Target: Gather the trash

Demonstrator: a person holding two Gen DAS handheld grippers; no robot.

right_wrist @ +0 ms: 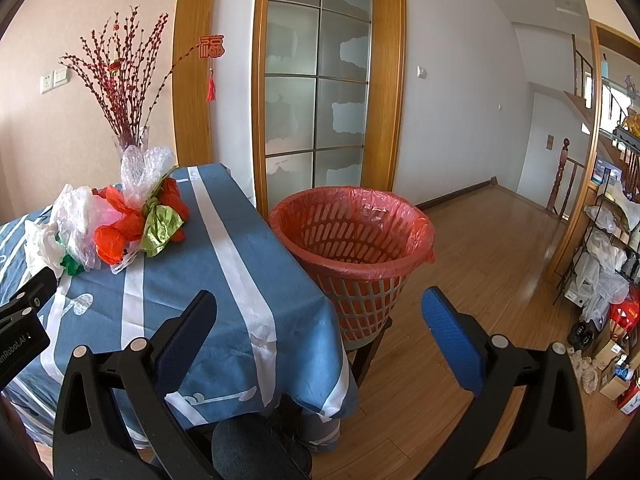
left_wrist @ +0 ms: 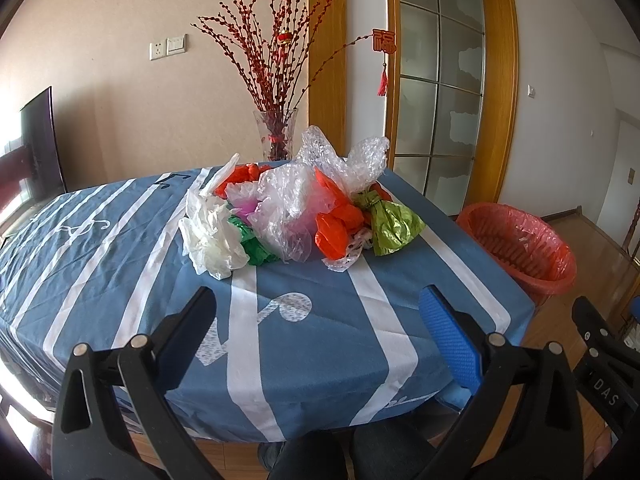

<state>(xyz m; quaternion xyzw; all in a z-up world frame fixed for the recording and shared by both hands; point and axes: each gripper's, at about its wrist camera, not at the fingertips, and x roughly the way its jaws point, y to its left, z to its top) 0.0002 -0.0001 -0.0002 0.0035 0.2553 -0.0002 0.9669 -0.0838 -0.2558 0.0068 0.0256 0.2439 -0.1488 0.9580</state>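
A pile of trash (left_wrist: 296, 208) lies mid-table on the blue striped cloth (left_wrist: 320, 340): white plastic (left_wrist: 212, 236), clear bubble wrap (left_wrist: 340, 156), red bags (left_wrist: 334, 228), and green wrappers (left_wrist: 394, 226). The pile also shows in the right wrist view (right_wrist: 120, 220). A red-lined waste basket (right_wrist: 352, 240) stands beside the table's right edge, and it shows in the left wrist view (left_wrist: 520, 248). My left gripper (left_wrist: 320, 300) is open and empty above the near table edge, short of the pile. My right gripper (right_wrist: 320, 304) is open and empty, near the table corner and basket.
A glass vase of red branches (left_wrist: 276, 136) stands behind the pile. A glass door with a wooden frame (right_wrist: 320, 92) is behind the basket. Shelves with bags and boxes (right_wrist: 608, 260) line the right wall. The floor is wood (right_wrist: 480, 260).
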